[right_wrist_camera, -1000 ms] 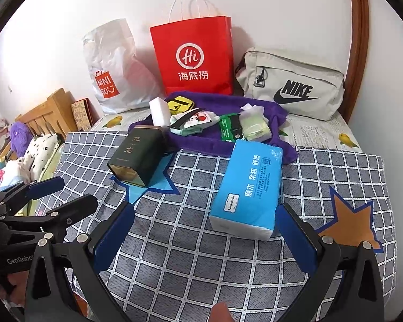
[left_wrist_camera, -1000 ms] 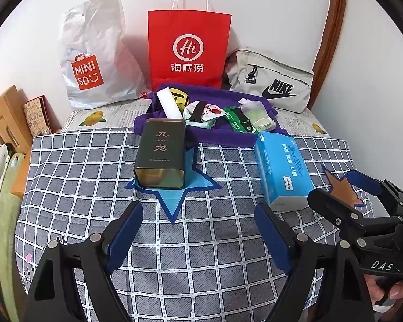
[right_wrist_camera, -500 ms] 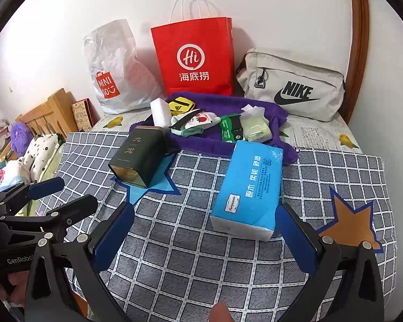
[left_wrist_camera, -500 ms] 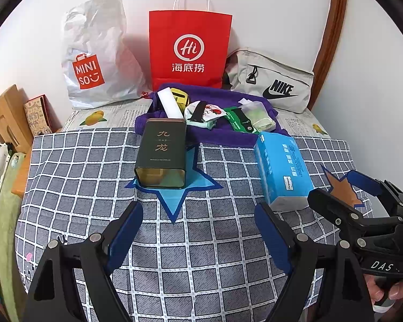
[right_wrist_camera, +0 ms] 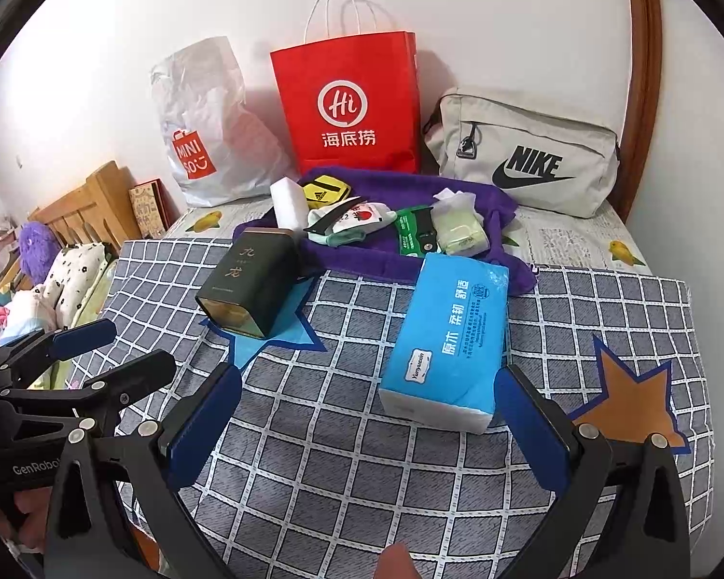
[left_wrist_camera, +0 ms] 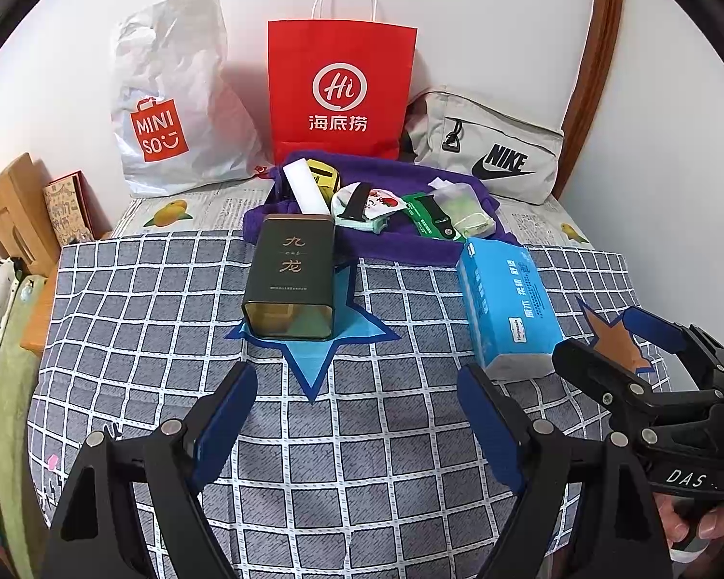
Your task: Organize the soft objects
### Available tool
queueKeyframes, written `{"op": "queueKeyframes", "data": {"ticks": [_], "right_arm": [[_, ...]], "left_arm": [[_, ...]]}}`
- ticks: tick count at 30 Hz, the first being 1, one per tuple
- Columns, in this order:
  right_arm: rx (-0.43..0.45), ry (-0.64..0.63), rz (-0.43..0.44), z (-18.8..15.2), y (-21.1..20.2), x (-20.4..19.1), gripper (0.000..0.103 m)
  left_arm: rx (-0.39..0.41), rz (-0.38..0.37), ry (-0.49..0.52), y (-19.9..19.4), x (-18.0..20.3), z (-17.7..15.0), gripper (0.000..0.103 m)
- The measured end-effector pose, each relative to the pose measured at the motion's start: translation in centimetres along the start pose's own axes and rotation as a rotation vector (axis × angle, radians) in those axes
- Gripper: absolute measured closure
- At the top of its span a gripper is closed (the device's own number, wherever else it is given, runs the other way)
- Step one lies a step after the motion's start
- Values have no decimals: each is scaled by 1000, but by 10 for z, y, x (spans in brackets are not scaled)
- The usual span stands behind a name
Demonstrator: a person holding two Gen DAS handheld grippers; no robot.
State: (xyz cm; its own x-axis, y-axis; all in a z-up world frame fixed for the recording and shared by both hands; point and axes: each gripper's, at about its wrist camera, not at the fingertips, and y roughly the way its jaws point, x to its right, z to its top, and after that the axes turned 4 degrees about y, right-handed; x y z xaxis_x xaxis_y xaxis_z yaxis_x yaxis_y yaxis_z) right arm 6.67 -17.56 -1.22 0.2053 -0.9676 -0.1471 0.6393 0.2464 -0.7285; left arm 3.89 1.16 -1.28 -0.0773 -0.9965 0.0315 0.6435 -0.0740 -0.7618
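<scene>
Two grippers, left gripper [left_wrist_camera: 357, 415] and right gripper [right_wrist_camera: 369, 412], hover with jaws spread over the checkered bedspread [right_wrist_camera: 342, 458], where a blue tissue pack [right_wrist_camera: 446, 342] lies beside a dark tin [right_wrist_camera: 251, 284], a purple cloth [right_wrist_camera: 458, 193] of small soft items behind.

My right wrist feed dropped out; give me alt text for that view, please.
The open right gripper hovers over a checked cloth, with a blue tissue pack lying just ahead between its fingers. Further left lies a dark tin; behind, small items sit on a purple towel before three bags.
</scene>
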Motion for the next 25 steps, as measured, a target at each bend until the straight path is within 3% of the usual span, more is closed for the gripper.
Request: {"op": "queueKeyframes", "data": {"ticks": [25], "right_arm": [[4, 8, 2, 1, -1, -2, 0]], "left_arm": [[2, 2, -2, -1, 0, 0, 19]]}}
